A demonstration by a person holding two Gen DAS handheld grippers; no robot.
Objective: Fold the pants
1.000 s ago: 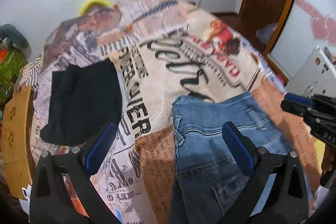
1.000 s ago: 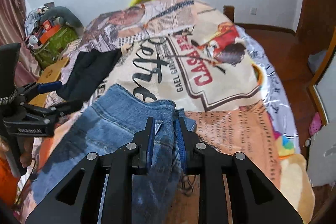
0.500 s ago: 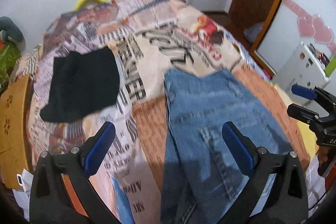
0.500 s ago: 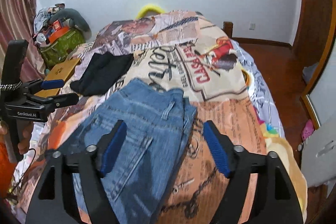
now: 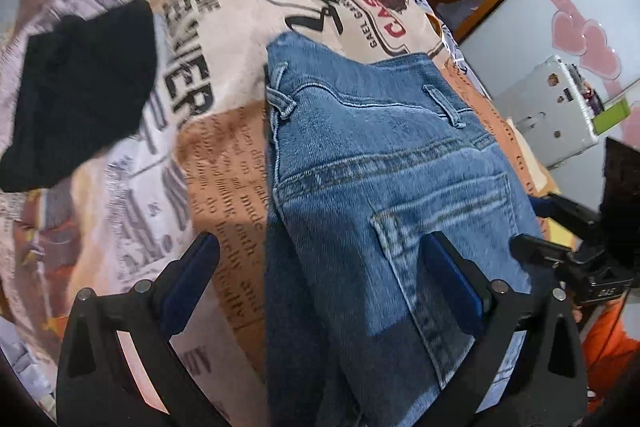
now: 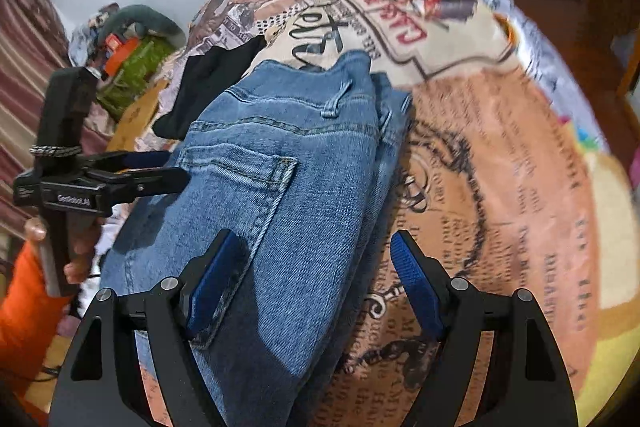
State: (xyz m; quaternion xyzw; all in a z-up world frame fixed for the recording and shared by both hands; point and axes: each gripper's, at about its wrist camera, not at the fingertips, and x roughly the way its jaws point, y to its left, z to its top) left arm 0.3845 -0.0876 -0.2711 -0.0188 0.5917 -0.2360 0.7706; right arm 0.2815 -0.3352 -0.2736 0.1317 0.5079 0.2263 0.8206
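Moved: both grippers dropped closer over the jeans since a second ago
Right gripper (image 6: 316, 283): jaws just spread wide, gripping nothing
Left gripper (image 5: 320, 279): wide open too
Count: one pair of jeans (image 5: 384, 155), one black garment (image 5: 80, 95)
Jeans: flat on the bed (image 5: 224, 163)
Bedspread: newsprint pattern, "CASA" readable
Room: white walls

1. The left gripper (image 5: 320, 279) has a black angular frame, silver round screws at its joints and dark blue ribbed pads (image 5: 454, 287).
2. The right gripper (image 6: 318, 279) is built alike: black arms, silver screws, blue pads (image 6: 414, 289).
3. Small white lettering marks the left gripper's black body; a braided band wraps its upright handle.
4. An orange sleeve (image 6: 24, 303) covers the person's arm.
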